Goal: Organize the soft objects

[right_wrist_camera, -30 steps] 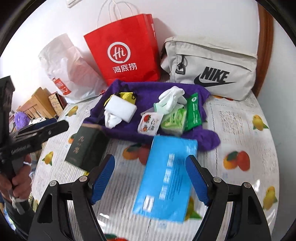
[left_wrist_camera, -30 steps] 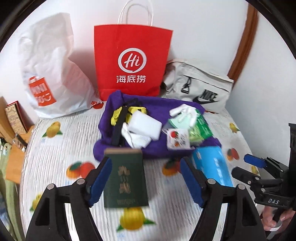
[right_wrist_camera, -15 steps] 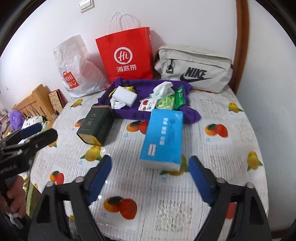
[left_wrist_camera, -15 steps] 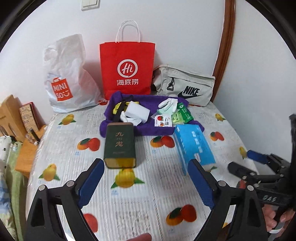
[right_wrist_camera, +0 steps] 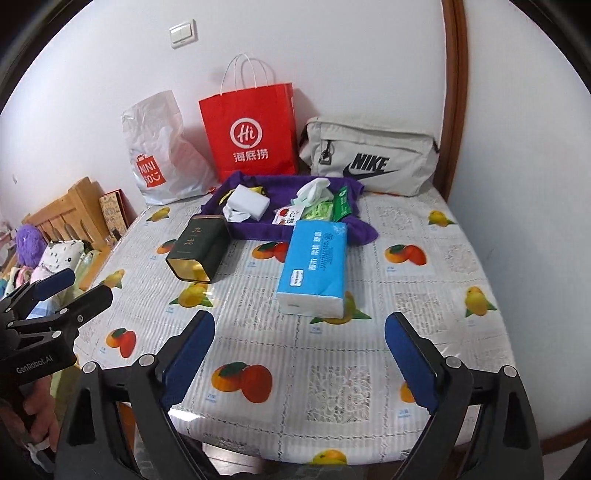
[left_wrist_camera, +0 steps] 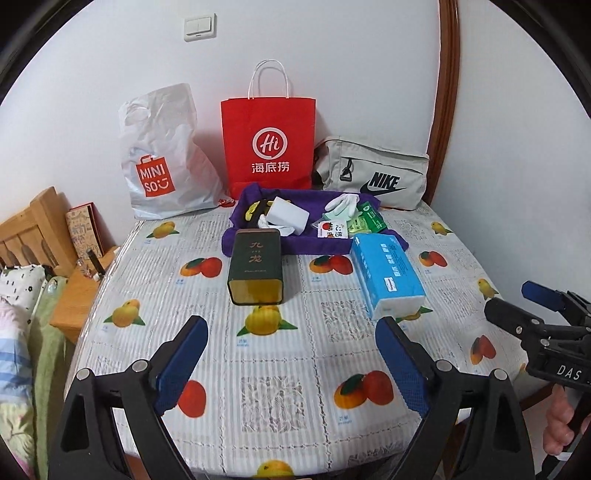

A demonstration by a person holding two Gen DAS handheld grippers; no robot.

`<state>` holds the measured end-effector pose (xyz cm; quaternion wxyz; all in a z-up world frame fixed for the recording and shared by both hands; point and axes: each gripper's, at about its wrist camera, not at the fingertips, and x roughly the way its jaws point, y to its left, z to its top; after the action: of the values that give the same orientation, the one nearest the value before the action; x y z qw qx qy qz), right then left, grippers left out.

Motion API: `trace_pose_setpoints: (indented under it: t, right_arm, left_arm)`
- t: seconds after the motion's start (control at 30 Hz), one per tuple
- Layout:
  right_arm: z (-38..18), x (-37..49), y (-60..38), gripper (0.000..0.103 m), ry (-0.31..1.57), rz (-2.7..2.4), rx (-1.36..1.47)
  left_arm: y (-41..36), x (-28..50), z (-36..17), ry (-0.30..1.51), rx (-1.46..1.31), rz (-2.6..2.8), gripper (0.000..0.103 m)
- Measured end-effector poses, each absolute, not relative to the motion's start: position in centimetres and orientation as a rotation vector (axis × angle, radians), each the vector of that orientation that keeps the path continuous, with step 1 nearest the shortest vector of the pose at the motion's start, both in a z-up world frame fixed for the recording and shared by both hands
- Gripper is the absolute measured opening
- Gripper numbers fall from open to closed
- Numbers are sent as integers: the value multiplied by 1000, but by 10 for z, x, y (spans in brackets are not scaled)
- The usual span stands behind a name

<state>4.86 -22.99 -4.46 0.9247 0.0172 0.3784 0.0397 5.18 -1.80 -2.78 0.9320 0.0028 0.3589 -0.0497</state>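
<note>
The small items piled on the purple towel (left_wrist_camera: 314, 243) overlap one another. A white pack (left_wrist_camera: 287, 218), a green pack (left_wrist_camera: 370, 220), a white glove (left_wrist_camera: 343, 202) and a strawberry-print packet (left_wrist_camera: 331, 230) can be told apart; the print on them is too small to read. A yellow-and-black item behind the white pack is mostly hidden.

The towel lies at the far side of the tabletop (left_wrist_camera: 280, 354), in front of a red bag (left_wrist_camera: 269, 142). The dark green tin (left_wrist_camera: 255, 266) lies on its side, its far end touching the towel's near edge. The blue tissue pack (left_wrist_camera: 386, 275) lies just beside the tin, its far end also at the towel.

The left tool (left_wrist_camera: 291, 358) is held above the near tabletop, blue pads wide apart with nothing between them. The right tool (right_wrist_camera: 301, 350) is likewise spread wide and empty. In the left wrist view the right tool is cut off at the frame edge (only its tips and part of a hand show).

The tabletop carries a white cloth printed with oranges and lemons; its near edge is partly hidden by the tools. Against the white wall stand a white Miniso bag (left_wrist_camera: 162, 155), the red bag and a grey Nike bag (left_wrist_camera: 373, 177). A light switch (left_wrist_camera: 200, 28) sits on the wall above. A wooden headboard (left_wrist_camera: 31, 232) and bedding lie left of the tabletop, cut off by the frame. A brown door frame (left_wrist_camera: 448, 92) runs up the right side.
</note>
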Motion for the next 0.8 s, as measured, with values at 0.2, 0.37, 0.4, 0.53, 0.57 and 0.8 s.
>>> trace_pose_setpoints:
  t: [0.2, 0.37, 0.4, 0.53, 0.57, 0.8]
  right_arm:
    - [-39, 35, -230, 95, 749, 73, 23]
    - [-38, 31, -232, 95, 742, 67, 27]
    - [-38, 30, -232, 95, 740, 67, 29]
    - [-39, 29, -232, 95, 739, 69, 22]
    - [-39, 28, -231, 95, 738, 69, 21]
    - [-38, 28, -231, 95, 739, 72, 23]
  left_arm:
    - [-21, 43, -27, 739, 13, -90, 93]
    - [-22, 40, -26, 739, 22, -76, 93]
    - [-23, 40, -26, 742, 20, -75, 93]
    - [-22, 39, -26, 743, 19, -73, 93]
    - [-22, 39, -26, 742, 19, -74, 93]
    - [-21, 39, -26, 745, 19, -73, 93]
